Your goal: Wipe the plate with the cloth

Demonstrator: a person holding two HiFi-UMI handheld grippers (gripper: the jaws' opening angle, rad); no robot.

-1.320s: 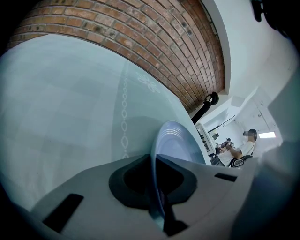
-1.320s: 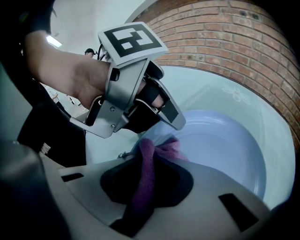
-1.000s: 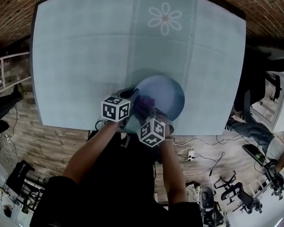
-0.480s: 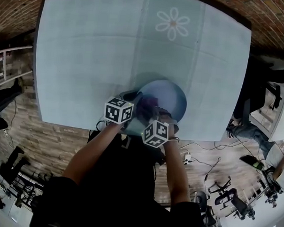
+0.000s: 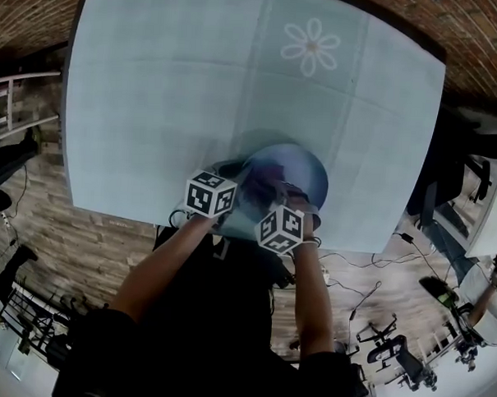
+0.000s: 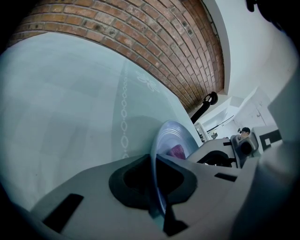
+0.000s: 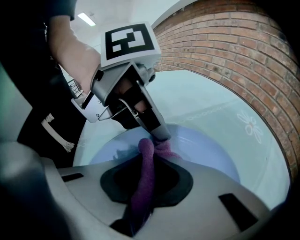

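Note:
A pale blue plate (image 5: pixel 299 173) is held tilted over the table's near edge, and my left gripper (image 5: pixel 233 183) is shut on its rim. In the left gripper view the plate (image 6: pixel 174 137) stands edge-on between the jaws, with a bit of purple cloth (image 6: pixel 177 151) showing behind it. My right gripper (image 5: pixel 275 195) is shut on the purple cloth (image 7: pixel 143 180), which is pressed against the plate's face (image 7: pixel 206 152) close to the left gripper's jaws (image 7: pixel 154 124).
A light blue tablecloth (image 5: pixel 179 92) with a white flower print (image 5: pixel 311 46) covers the table. A brick wall runs behind the table. Office chairs and cables lie on the wooden floor at the right.
The plate and both grippers have stayed in nearly the same place. The right gripper with the cloth has shifted slightly right over the plate.

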